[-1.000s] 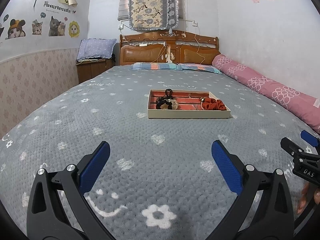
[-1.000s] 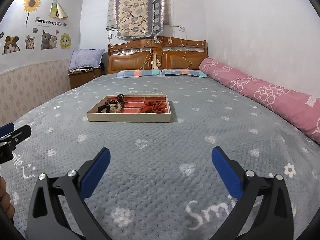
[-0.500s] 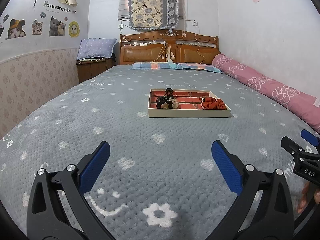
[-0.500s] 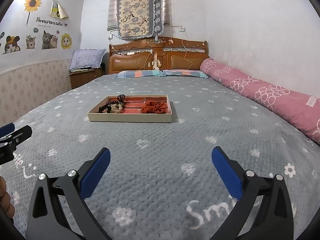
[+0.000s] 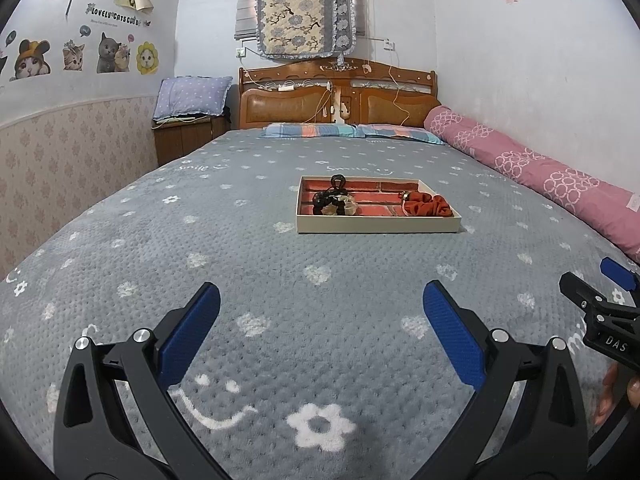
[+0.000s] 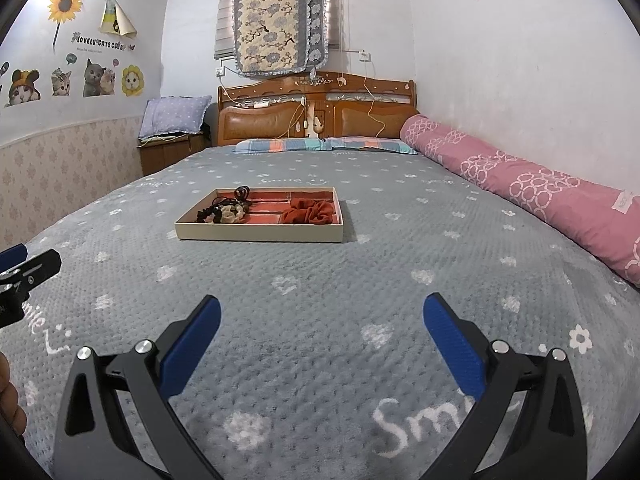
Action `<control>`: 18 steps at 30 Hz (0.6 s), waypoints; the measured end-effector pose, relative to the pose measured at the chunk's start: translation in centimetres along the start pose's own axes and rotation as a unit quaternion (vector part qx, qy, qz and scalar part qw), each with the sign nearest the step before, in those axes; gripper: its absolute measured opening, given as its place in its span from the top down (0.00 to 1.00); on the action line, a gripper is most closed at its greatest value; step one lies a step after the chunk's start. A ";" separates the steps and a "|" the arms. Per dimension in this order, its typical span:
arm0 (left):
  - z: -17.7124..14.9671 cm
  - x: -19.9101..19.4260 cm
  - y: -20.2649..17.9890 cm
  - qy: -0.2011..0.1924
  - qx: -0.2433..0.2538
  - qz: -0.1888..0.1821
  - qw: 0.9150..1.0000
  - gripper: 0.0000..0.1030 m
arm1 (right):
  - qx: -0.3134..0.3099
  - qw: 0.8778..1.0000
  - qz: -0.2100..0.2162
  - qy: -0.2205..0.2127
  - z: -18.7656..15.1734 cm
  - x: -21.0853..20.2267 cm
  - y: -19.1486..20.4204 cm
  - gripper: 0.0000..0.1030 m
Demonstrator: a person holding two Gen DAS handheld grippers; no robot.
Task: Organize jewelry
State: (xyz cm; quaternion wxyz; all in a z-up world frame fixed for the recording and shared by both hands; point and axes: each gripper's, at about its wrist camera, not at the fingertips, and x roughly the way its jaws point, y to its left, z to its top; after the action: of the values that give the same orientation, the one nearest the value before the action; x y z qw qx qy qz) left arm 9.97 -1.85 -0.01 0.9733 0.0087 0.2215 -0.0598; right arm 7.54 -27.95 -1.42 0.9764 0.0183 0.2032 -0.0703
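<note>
A shallow cream tray [image 5: 378,225] [image 6: 260,233] with a red brick-pattern floor lies in the middle of the grey bed. In it, at the left, lies a pile of black and beige hair ties with a black claw clip [image 5: 334,200] [image 6: 224,210]. At the right lies a rust-red scrunchie [image 5: 427,205] [image 6: 308,212]. My left gripper [image 5: 320,312] is open and empty, low over the blanket well short of the tray. My right gripper [image 6: 320,316] is open and empty too, to the right of the left one; its fingertip [image 5: 616,274] shows in the left wrist view.
The bed has a grey blanket [image 5: 280,264] with white hearts and flowers. A long pink bolster [image 5: 532,168] [image 6: 520,184] lies along the right wall. A wooden headboard [image 5: 338,98] and pillows stand at the far end. A nightstand [image 5: 184,136] stands at the far left.
Both grippers have drifted very slightly; the tray looks marginally different in position. Both stay open and empty.
</note>
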 end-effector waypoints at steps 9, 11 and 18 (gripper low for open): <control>-0.4 -0.2 0.3 0.000 0.001 0.002 1.000 0.05 | -0.002 1.000 0.001 0.000 0.0 0.1 -0.1 0.04; -0.5 -0.3 0.5 0.001 0.001 0.002 1.000 0.05 | -0.002 1.000 0.001 0.000 0.0 0.1 -0.2 0.04; -0.6 -0.3 0.7 0.007 0.002 -0.003 1.000 0.05 | -0.006 1.000 0.001 0.001 0.1 0.1 -0.4 0.04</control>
State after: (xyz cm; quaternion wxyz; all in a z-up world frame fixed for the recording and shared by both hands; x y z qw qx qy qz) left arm 9.54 -1.05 -0.49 0.9715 0.0109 0.2283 -0.0629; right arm 7.63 -28.32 -1.36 0.9764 0.0130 0.2045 -0.0684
